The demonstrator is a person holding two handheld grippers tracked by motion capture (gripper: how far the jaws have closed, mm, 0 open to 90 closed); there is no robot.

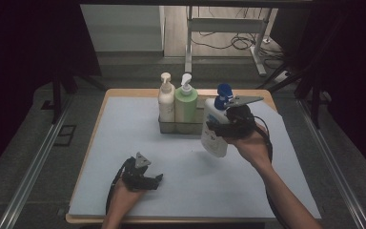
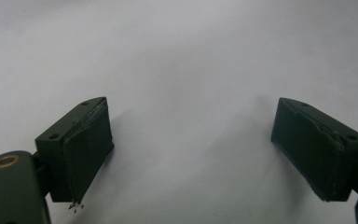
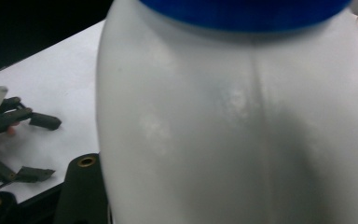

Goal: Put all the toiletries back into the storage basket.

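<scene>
At the left of the high view we see our left claw [image 1: 147,180] resting low on the pale mat [image 1: 124,157], well apart from everything else. The left gripper view adds what the high one cannot: its two black jaws stand wide apart with bare mat between them and nothing held.

Moving right, a metal rack [image 1: 181,126] stands ahead of the left claw and just left of the right claw. In it we count two pump bottles, a cream bottle [image 1: 166,100] and a green bottle [image 1: 186,102], touching side by side.

Further right, our right claw [image 1: 221,129] is clamped on a third bottle, white with a blue pump [image 1: 214,136], held tilted above the mat, its upper part close beside the rack's right end. In the high view the hand and the grey plate cover part of this bottle. The right gripper view shows its white body [image 3: 233,126] pressed close between the jaws, hiding their pads, with the left claw [image 3: 9,140] farther off on the mat.

That makes three bottles, one rack, two claws.
</scene>
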